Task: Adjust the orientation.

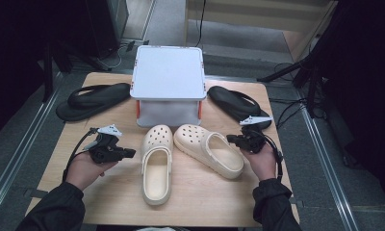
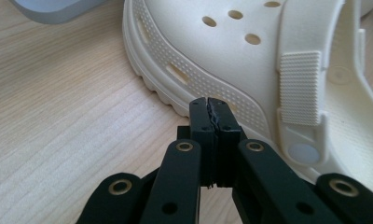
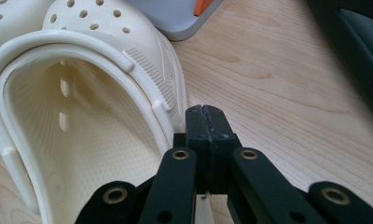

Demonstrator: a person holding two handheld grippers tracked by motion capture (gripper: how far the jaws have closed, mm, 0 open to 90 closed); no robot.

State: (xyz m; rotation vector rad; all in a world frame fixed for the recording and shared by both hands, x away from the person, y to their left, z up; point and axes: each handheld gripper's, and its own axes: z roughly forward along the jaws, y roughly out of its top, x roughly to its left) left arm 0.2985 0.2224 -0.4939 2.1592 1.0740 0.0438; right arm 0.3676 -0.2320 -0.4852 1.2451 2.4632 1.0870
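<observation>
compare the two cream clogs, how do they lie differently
The left clog lies straight, toe toward the grey stand; the right clog is angled, its heel swung out toward the right gripper. The left clog's heel reaches nearer the table's front edge. The left gripper sits beside the left clog. Both clogs are upright, with toes close together.

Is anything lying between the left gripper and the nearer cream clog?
No. In the high view, only bare wooden table separates the left gripper from the left clog; the left gripper view agrees.

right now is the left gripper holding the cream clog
No, the left gripper has its jaws pressed together on nothing, just short of the cream clog on the table.
</observation>
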